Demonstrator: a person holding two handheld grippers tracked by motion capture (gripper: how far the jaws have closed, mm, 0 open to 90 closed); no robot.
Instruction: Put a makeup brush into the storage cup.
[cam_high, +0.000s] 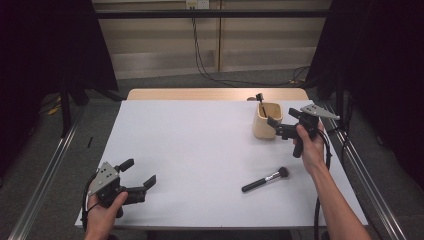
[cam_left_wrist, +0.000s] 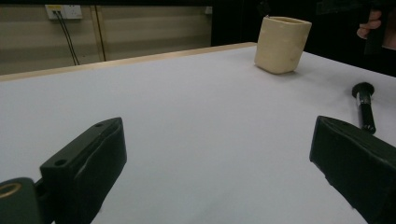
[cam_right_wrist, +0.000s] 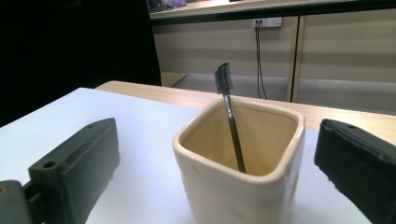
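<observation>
The white desk (cam_high: 200, 150) stood before a pale panelled wall. At its far right, the right tool (cam_high: 278, 128) hung beside the cream cup (cam_high: 266, 121), jaws spread wide and empty; a slim comb brush (cam_right_wrist: 231, 121) leaned inside the cup. A makeup brush (cam_high: 265, 179) lay nearer. The left tool (cam_high: 136, 173) rested wide, holding nothing.

You had a white table (cam_high: 200, 160) before you, its far edge showing a strip of pale wood. On it, toward the far right, stood a cream square cup (cam_high: 266, 121) with a thin dark brush (cam_right_wrist: 231, 121) leaning upright inside. Nearer to you, well apart from the cup, a black-handled makeup brush (cam_high: 265, 179) lay flat, its bristle head pointing toward the right edge.
</observation>
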